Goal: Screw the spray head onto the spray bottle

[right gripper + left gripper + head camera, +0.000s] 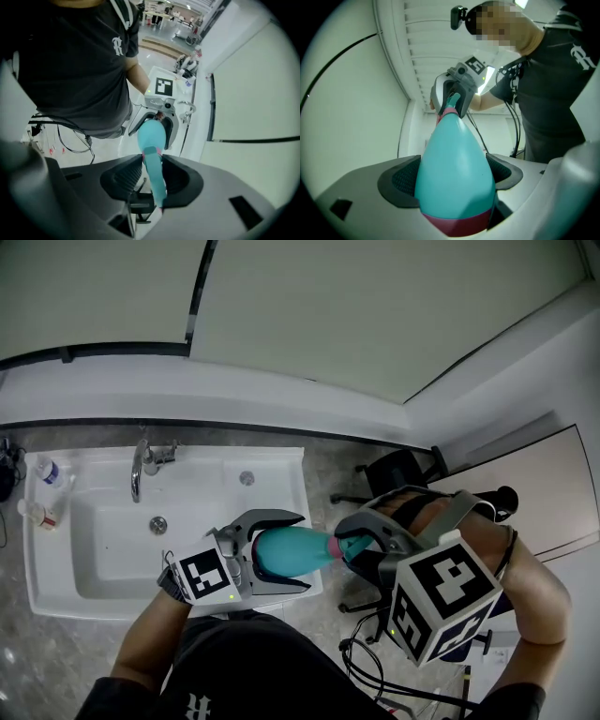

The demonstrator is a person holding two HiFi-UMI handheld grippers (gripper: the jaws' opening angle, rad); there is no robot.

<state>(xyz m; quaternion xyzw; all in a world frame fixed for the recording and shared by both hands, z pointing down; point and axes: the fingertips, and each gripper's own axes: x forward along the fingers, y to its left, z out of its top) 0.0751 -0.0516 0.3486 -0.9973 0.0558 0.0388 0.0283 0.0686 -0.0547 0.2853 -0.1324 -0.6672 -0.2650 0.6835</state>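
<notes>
Here we are above the sink (pixel 34 549), and both pairs of tongs are busy. The left tongs (pixel 302 551) grip the teal spray bottle (pixel 286 552) around its fat belly, pads tight on either flank, and hold it lying level in the air, just off the sink's 3 o'clock rim. In the left gripper view its pink base band (pixel 457 225) sits nearest the camera and the narrow neck points away at 12 o'clock.

At that far end come the right tongs (pixel 345 545), closed to a narrow gap on the spray head (pixel 154 173). The right gripper view shows the teal stem running straight between the pads, both apparently pressing on it, with the pink collar (pixel 151 151) right where head meets bottle. In the head view the head is at the bottle's 3 o'clock tip.

So how far along? The head is already seated on the neck and lines up with the bottle's axis; no gap shows at the collar. Whether the thread is fully home I cannot tell from here. My read is mid-screwing: what is left is twisting the collar until it binds, then letting go.

The faucet (pixel 141 465) stands at the sink's 12 o'clock, and two small bottles (pixel 42 512) wait at its 9 o'clock corner, untouched.
</notes>
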